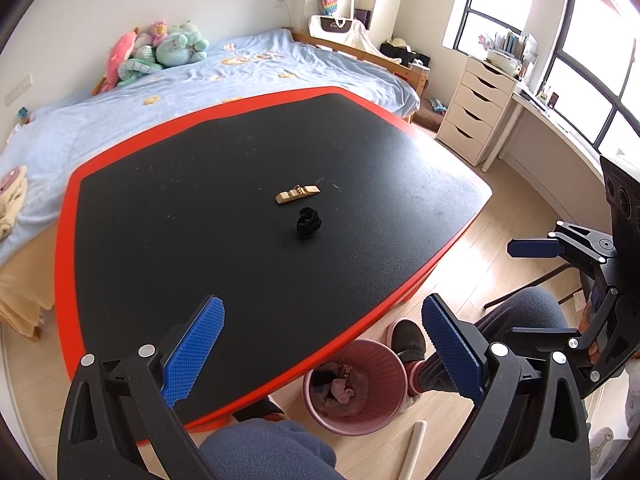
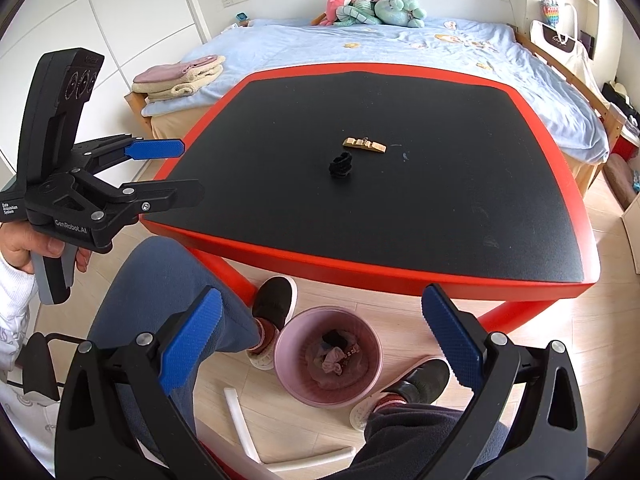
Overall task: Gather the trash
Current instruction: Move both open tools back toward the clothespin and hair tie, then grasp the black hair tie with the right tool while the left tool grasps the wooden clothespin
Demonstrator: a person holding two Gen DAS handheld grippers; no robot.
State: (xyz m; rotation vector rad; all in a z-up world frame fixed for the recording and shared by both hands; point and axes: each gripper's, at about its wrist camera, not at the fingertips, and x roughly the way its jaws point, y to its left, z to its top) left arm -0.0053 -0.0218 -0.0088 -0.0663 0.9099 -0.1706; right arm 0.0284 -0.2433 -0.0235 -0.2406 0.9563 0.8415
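A black crumpled wad and a tan wooden clip-like piece lie near the middle of the black table top with a red rim. A pink trash bin stands on the floor beside the table's near edge, with crumpled scraps inside. My left gripper is open and empty, held above the table's near corner. My right gripper hangs open and empty over the bin; only its upper blue finger shows clearly in the left wrist view.
A person's legs and dark slippers flank the bin. White tubes lie on the wood floor. A bed with a blue cover sits behind the table, white drawers to the right.
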